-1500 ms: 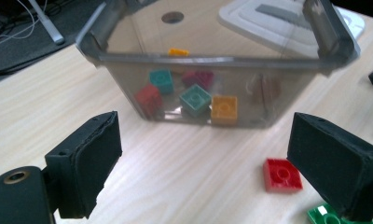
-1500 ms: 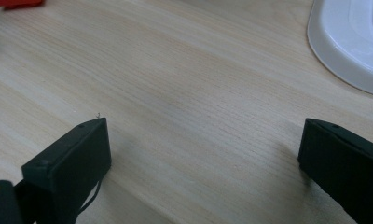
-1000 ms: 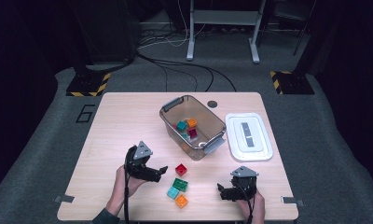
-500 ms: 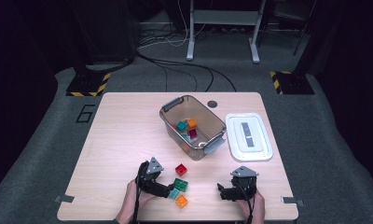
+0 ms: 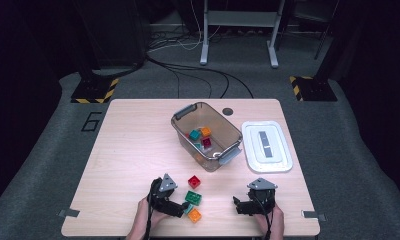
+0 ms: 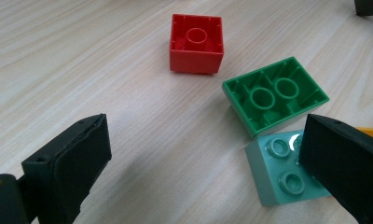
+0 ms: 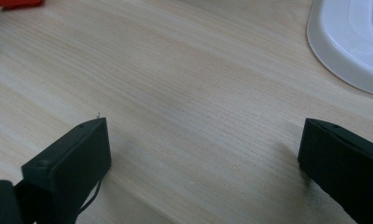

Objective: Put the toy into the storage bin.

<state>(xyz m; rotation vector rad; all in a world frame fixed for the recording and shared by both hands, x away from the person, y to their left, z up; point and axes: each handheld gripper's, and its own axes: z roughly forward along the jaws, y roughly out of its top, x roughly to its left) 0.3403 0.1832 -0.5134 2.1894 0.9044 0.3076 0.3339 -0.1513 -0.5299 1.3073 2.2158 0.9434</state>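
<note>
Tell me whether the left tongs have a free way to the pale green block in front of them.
Probably yes. The left tongs stand open low over the table, and the pale green block lies just past the right jaw, beside the green block. Nothing lies between; a small sideways shift should centre it.

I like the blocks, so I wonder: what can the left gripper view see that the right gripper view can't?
The left gripper view has the green block, the pale mint block and an orange sliver behind one jaw, all between its open jaws. The right gripper view has the white lid at its corner and bare wood between open jaws. Both share the wooden table and the red block, cut off at the right view's edge.
</note>
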